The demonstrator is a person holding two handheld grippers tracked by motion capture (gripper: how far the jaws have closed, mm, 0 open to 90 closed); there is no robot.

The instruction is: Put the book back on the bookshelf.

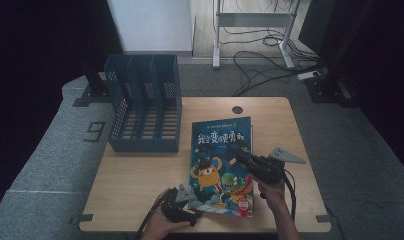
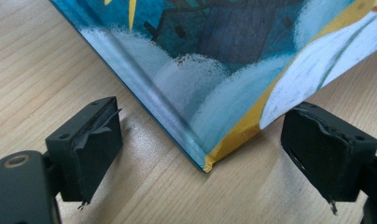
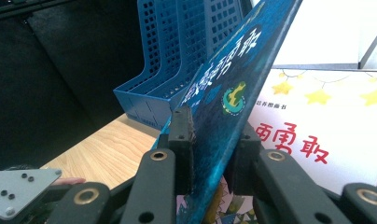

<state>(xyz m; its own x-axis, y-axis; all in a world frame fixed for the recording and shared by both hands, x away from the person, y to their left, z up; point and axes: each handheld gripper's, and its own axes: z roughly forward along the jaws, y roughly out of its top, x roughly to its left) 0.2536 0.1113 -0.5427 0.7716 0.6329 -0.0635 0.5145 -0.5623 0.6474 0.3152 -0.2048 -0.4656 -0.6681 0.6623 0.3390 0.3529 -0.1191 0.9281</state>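
A picture book (image 1: 221, 165) with a blue cartoon cover lies on the wooden table (image 1: 140, 180), right of centre. My right gripper (image 1: 241, 151) is shut on the right edge of the front cover (image 3: 224, 93), which stands lifted off a white inner page (image 3: 326, 116) with stars and red characters. The cover sits between the two jaws of that gripper (image 3: 212, 149). My left gripper (image 1: 196, 212) is at the book's near left corner (image 2: 210, 84). It (image 2: 206, 144) is open, and the pads (image 2: 91, 140) stand either side of the corner without touching it.
A blue mesh file rack (image 1: 145, 110) with several slots stands at the table's back left, also seen as the rack (image 3: 177, 46) behind the lifted cover. A cable hole (image 1: 237, 109) sits near the far edge. Cables (image 1: 270, 65) lie on the floor beyond.
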